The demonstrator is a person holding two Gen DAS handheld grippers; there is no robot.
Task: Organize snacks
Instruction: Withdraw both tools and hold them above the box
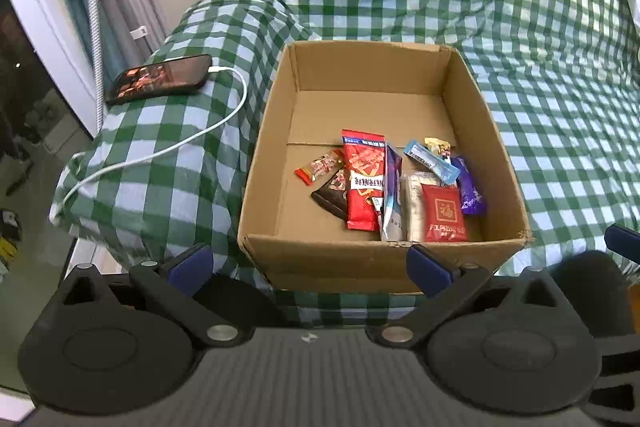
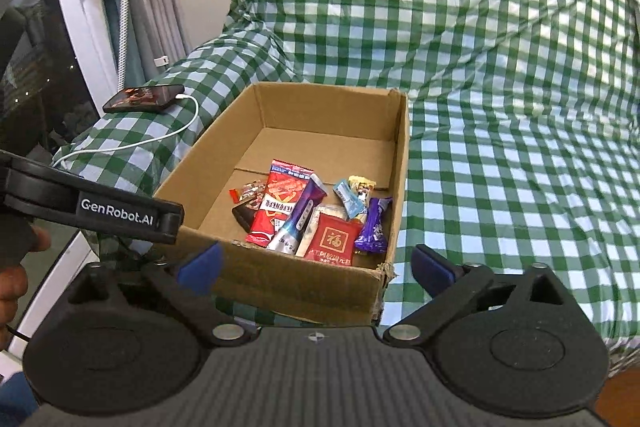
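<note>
A: So, where are the snacks (image 1: 396, 191)?

B: All in the box (image 1: 264, 155), bunched in its near right part. The far half of the floor is bare cardboard. I see no wrappers on the bed (image 1: 540, 99) around it.

A: And the grippers?

B: Both hold back on the near side of the box. The left gripper (image 1: 310, 261) has its jaws spread wide with nothing between them, and its right finger crosses the box's near wall in the left view. The right gripper (image 2: 316, 261) is the same: jaws apart, empty, facing the box's near right corner.

A: Why heaped there, do you think?

B: My guess is that the near end is the easiest drop from where the person stands. The long red pack (image 1: 365, 187) lies lengthwise, a silver-and-purple pack (image 2: 298, 217) leans on it, and a square red pouch (image 2: 334, 239) rests on top by the near wall. A purple bar (image 1: 469, 191) sits beside the right wall.

A: Anything else about?

B: A phone (image 1: 160, 79) on the bed's left edge, well apart from the box, with a white cable (image 1: 224, 119) trailing off it. Probably just charging.

A: How far along, then?

B: Nearly done, I'd judge, unless the heap is to be tidied.
</note>
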